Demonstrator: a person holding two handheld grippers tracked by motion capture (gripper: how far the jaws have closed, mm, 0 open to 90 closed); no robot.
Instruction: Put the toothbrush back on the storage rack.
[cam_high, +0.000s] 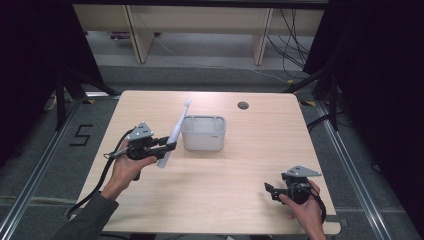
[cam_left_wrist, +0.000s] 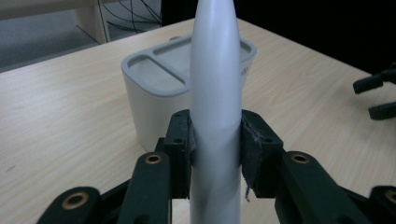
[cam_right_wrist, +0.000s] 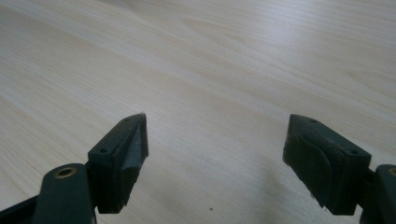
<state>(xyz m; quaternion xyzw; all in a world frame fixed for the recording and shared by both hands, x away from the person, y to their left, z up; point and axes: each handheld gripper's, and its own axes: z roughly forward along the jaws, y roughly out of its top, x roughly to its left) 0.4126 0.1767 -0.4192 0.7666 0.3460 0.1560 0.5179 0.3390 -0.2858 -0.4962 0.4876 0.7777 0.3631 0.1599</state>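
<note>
A white electric toothbrush (cam_high: 175, 134) stands tilted above the table, its brush head up and away from me. My left gripper (cam_high: 170, 146) is shut on its thick handle (cam_left_wrist: 215, 107), the black pads pressing both sides. Just to the right of it sits a pale grey holder box (cam_high: 203, 133) with open compartments on top (cam_left_wrist: 154, 91). Near the table's front right, my right gripper (cam_high: 270, 192) stands open, held in a hand, nothing between its pads (cam_right_wrist: 122, 154), only bare wood below.
The wooden table (cam_high: 225, 180) has a round cable hole (cam_high: 243, 105) at the back right. Black curtains hang at both sides, and desk legs and cables stand beyond the far edge. A floor mark "5" (cam_high: 81, 135) lies to the left.
</note>
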